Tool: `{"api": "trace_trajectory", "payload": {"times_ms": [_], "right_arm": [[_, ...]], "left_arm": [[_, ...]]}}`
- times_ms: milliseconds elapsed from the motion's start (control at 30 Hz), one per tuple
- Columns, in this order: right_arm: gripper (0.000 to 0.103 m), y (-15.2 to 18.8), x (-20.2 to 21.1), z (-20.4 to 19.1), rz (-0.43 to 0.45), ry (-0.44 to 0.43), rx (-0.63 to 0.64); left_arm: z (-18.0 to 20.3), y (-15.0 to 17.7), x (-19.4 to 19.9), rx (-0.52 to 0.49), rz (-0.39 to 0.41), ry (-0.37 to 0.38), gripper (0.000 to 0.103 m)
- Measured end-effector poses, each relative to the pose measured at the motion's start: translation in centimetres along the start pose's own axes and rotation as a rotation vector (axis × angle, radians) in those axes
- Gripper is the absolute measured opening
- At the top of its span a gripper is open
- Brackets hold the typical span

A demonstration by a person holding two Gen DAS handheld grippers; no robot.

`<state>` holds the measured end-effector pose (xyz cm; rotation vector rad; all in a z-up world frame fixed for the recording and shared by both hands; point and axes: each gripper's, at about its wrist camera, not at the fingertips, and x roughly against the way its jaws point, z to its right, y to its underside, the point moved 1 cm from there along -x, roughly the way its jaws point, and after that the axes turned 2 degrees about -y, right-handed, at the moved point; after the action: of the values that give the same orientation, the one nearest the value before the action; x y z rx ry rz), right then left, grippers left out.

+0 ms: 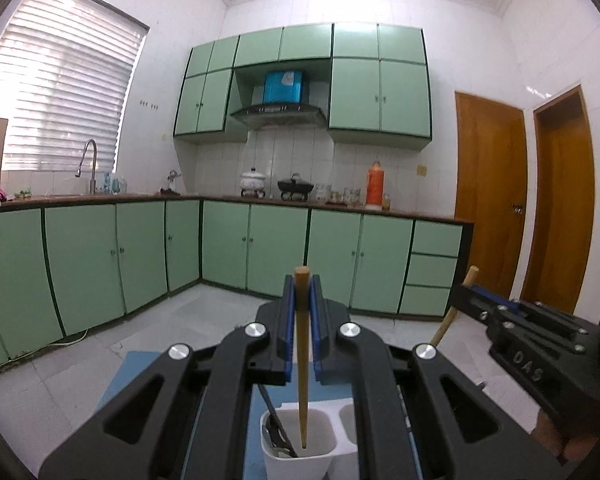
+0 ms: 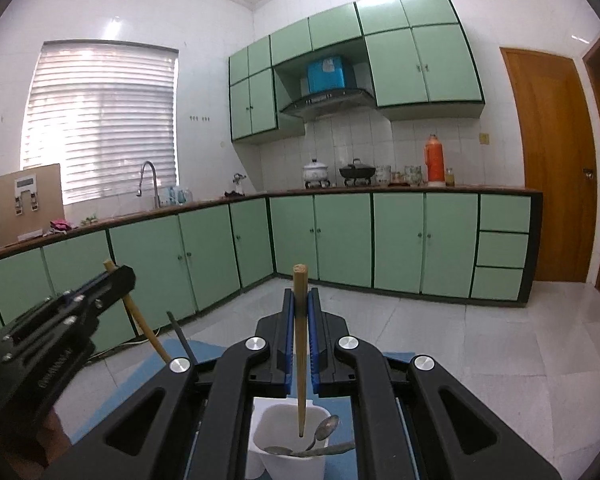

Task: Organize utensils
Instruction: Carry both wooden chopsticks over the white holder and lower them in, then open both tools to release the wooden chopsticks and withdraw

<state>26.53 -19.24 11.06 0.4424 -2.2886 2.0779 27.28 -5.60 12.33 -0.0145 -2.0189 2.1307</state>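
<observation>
green kitchen cabinets (image 1: pixel 276 248) run along the far walls; nearer than them, low in both views, a white utensil holder (image 1: pixel 300 464) stands on a blue mat (image 1: pixel 132 372) over pale floor tiles.

left gripper (image 1: pixel 302 292): jaws pressed together on a wooden chopstick (image 1: pixel 302 360). long axis near upright, thick end above the jaws, thin tip down and seeming to be inside the holder's left compartment. a dark-handled utensil (image 1: pixel 276 420) already leans in that compartment.

right gripper (image 2: pixel 300 300): jaws likewise pinching a second chopstick (image 2: pixel 300 360), near upright, thick end up. its tip hangs over, or just within, the mouth of the holder compartment (image 2: pixel 280 420) below it, where metal spoons (image 2: pixel 320 438) lie. depth is hard to judge; cannot tell whether either tip touches bottom.

key relation: for each stick the holder lies straight below the jaws, along the stick's own axis. judgement: next move is a plain release or short descent, no reorientation needed. neither hand is clearly nearer; both sit directly above the holder, side by side, the right gripper's stick tilted slightly as the left view shows it (image 1: pixel 454 304).

risk (judgement): the right stick may land on the spoons and lean.
</observation>
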Motion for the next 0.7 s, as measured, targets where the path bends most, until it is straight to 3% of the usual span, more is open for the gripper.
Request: {"api": "trace_trajectory", "payload": {"times_ms": [333, 700], "right_arm": [[0.007, 2.3, -3.0, 0.4, -0.064, 0.004, -0.006], [0.007, 4.5, -4.6, 0.3, -0.125, 0.014, -0.005]], "left_arm": [[-2.2, 2.8, -3.4, 0.006, -0.087, -0.015, 0.006], [-3.3, 5.0, -4.7, 0.010, -0.147, -0.023, 0.006]]}}
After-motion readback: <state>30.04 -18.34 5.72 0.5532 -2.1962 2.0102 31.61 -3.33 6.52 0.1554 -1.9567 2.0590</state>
